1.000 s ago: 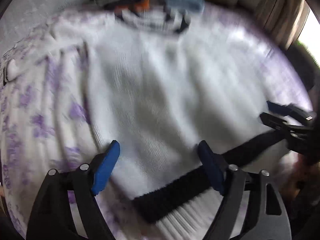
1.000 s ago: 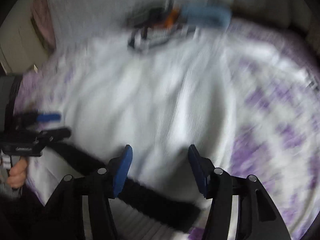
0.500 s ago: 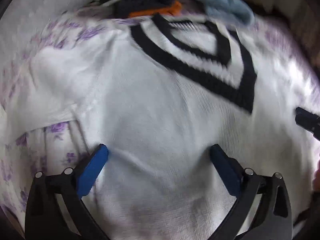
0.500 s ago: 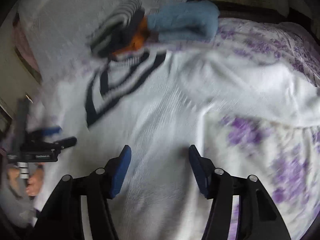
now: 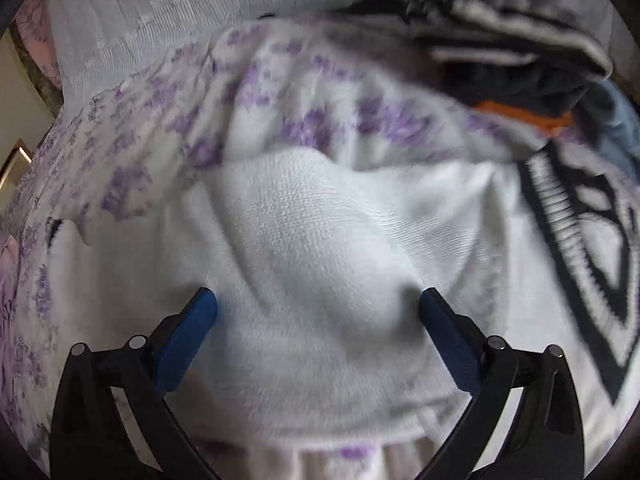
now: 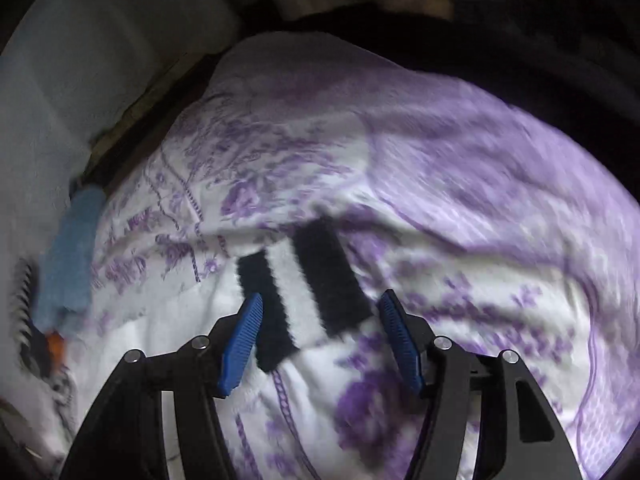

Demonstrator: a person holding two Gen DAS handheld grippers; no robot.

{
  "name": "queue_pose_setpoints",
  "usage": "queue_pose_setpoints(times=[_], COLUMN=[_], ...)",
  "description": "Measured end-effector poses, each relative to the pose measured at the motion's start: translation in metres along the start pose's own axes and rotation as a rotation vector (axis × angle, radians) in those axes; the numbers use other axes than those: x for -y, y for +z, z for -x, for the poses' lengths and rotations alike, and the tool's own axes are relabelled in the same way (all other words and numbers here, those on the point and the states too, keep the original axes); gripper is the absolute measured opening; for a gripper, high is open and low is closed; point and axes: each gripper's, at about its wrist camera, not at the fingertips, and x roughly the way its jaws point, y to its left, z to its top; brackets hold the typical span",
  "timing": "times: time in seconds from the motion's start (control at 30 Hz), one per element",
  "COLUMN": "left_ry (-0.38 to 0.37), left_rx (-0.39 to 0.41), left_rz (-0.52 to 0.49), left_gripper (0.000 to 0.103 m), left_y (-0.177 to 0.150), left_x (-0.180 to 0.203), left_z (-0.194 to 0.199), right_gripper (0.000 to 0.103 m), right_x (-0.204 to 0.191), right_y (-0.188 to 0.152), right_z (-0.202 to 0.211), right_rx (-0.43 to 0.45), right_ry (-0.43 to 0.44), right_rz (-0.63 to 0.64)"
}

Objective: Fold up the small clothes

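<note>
A white knit sweater [image 5: 320, 240] with a black-striped V-neck [image 5: 580, 232] lies flat on a purple-flowered bedspread [image 5: 168, 132]. My left gripper [image 5: 318, 304] is open, its blue pads over the sweater's left shoulder and sleeve. In the right wrist view my right gripper [image 6: 320, 310] is open, its pads on either side of the sweater's right sleeve cuff [image 6: 304, 280], which is white with two black bands. Neither gripper holds cloth.
A pile of other clothes, striped grey, dark, orange and light blue, lies at the head of the bed [image 5: 512, 52]. The blue piece also shows in the right wrist view [image 6: 68, 260]. A white lace pillow [image 5: 160, 12] is behind. The bedspread [image 6: 480, 200] spreads to the right.
Both grippers have swung outward from the sweater's body: the left now over the left shoulder and sleeve, the right now at the right sleeve cuff. Both stayed open.
</note>
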Motion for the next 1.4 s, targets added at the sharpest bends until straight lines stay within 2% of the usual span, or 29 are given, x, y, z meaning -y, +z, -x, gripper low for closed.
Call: queue_pose_setpoints(times=[0.03, 0.1, 0.13, 0.17, 0.2, 0.23, 0.27, 0.3, 0.33, 0.37, 0.43, 0.5, 0.53, 0.63, 0.67, 0.7, 0.73, 0.77, 0.83, 0.9, 0.93, 1.0, 1.07, 1.1, 1.17, 1.23, 1.27, 1.33, 1.4], left_ry=[0.025, 0.071, 0.075, 0.074, 0.069, 0.058, 0.05, 0.043, 0.045, 0.049, 0.064, 0.116, 0.148, 0.259, 0.309, 0.363, 0.373, 0.321, 0.239, 0.216, 0.141, -0.032, -0.062, -0.033, -0.047, -0.09, -0.073, -0.07, -0.055], left_rx=[0.017, 0.045, 0.052, 0.055, 0.055, 0.051, 0.049, 0.045, 0.043, 0.052, 0.103, 0.148, 0.155, 0.084, 0.045, -0.002, -0.022, -0.03, -0.028, -0.028, -0.028, -0.055, -0.071, -0.051, -0.006, 0.022, 0.025, 0.043, 0.081], left_rz=[-0.019, -0.068, -0.079, -0.083, -0.079, -0.069, -0.058, -0.038, -0.019, -0.001, 0.038, 0.04, 0.037, 0.028, 0.048, 0.09, 0.137, 0.223, 0.368, 0.503, 0.559, 0.652, 0.643, 0.59, 0.531, 0.504, 0.493, 0.517, 0.548], left_gripper=[0.099, 0.099, 0.099, 0.099, 0.099, 0.099, 0.099, 0.099, 0.099, 0.099, 0.099, 0.099, 0.099, 0.099, 0.099, 0.099, 0.099, 0.099, 0.099, 0.099, 0.099, 0.099, 0.099, 0.097, 0.061, 0.044, 0.028, 0.021, 0.021], left_y=[-0.003, -0.004, -0.004, -0.004, -0.004, -0.003, -0.003, -0.003, -0.005, -0.011, -0.009, -0.003, 0.003, 0.013, 0.013, 0.008, 0.003, -0.003, -0.011, -0.017, -0.019, -0.026, -0.029, -0.025, -0.021, -0.01, -0.006, -0.001, -0.005], left_x=[0.002, 0.006, 0.007, 0.005, 0.001, -0.005, -0.007, -0.013, -0.016, -0.023, -0.037, -0.049, -0.054, -0.08, -0.093, -0.115, -0.135, -0.165, -0.209, -0.251, -0.269, -0.286, -0.281, -0.271, -0.254, -0.241, -0.236, -0.238, -0.244], left_z=[0.001, 0.005, 0.005, 0.005, 0.003, 0.0, 0.002, 0.003, 0.007, 0.018, 0.038, 0.05, 0.051, 0.026, 0.015, 0.003, -0.003, -0.005, -0.003, -0.002, -0.003, -0.012, -0.018, -0.018, -0.013, -0.012, -0.013, -0.008, 0.01], right_gripper=[0.041, 0.035, 0.034, 0.027, 0.013, 0.01, 0.008, 0.008, 0.008, 0.015, 0.02, 0.055, 0.058, 0.06, 0.069, 0.073, 0.079, 0.088, 0.089, 0.091, 0.092, 0.093, 0.093, 0.093, 0.094, 0.094, 0.094, 0.094, 0.094], right_x=[-0.01, -0.015, -0.014, -0.012, 0.0, 0.011, 0.023, 0.026, 0.026, 0.023, -0.005, -0.057, -0.074, -0.108, -0.109, -0.113, -0.12, -0.12, -0.116, -0.105, -0.106, -0.107, -0.107, -0.11, -0.112, -0.112, -0.111, -0.111, -0.109], right_y=[0.002, 0.005, 0.008, 0.012, 0.012, 0.013, 0.01, 0.009, 0.009, 0.007, -0.001, -0.013, -0.018, -0.042, -0.049, -0.057, -0.058, -0.059, -0.061, -0.064, -0.063, -0.062, -0.062, -0.065, -0.064, -0.064, -0.064, -0.063, -0.063], right_z=[-0.002, 0.011, 0.018, 0.018, 0.011, -0.001, -0.013, -0.008, 0.001, 0.013, 0.036, 0.037, 0.033, -0.003, -0.019, -0.021, -0.015, -0.012, -0.014, -0.005, -0.006, -0.013, -0.015, -0.012, -0.01, -0.011, -0.011, -0.01, -0.01], right_rx=[0.017, 0.074, 0.104, 0.123, 0.104, 0.063, 0.026, 0.055, 0.055, 0.084, 0.145, 0.115, 0.096, -0.004, -0.023, 0.012, 0.017, 0.02, 0.006, 0.006, 0.007, 0.006, 0.005, 0.004, 0.004, 0.004, 0.004, 0.006, 0.007], right_ry=[-0.024, -0.01, -0.02, -0.059, -0.139, -0.206, -0.209, -0.181, -0.2, -0.2, -0.109, -0.018, 0.003, 0.029, 0.002, -0.027, -0.035, -0.027, 0.007, 0.043, 0.042, 0.029, 0.023, 0.023, 0.026, 0.024, 0.024, 0.03, 0.035], right_rz=[0.03, 0.034, 0.031, 0.02, -0.008, -0.027, -0.035, -0.025, -0.036, -0.051, 0.019, 0.19, 0.233, 0.283, 0.287, 0.325, 0.364, 0.37, 0.354, 0.333, 0.334, 0.346, 0.354, 0.354, 0.353, 0.354, 0.353, 0.349, 0.342])
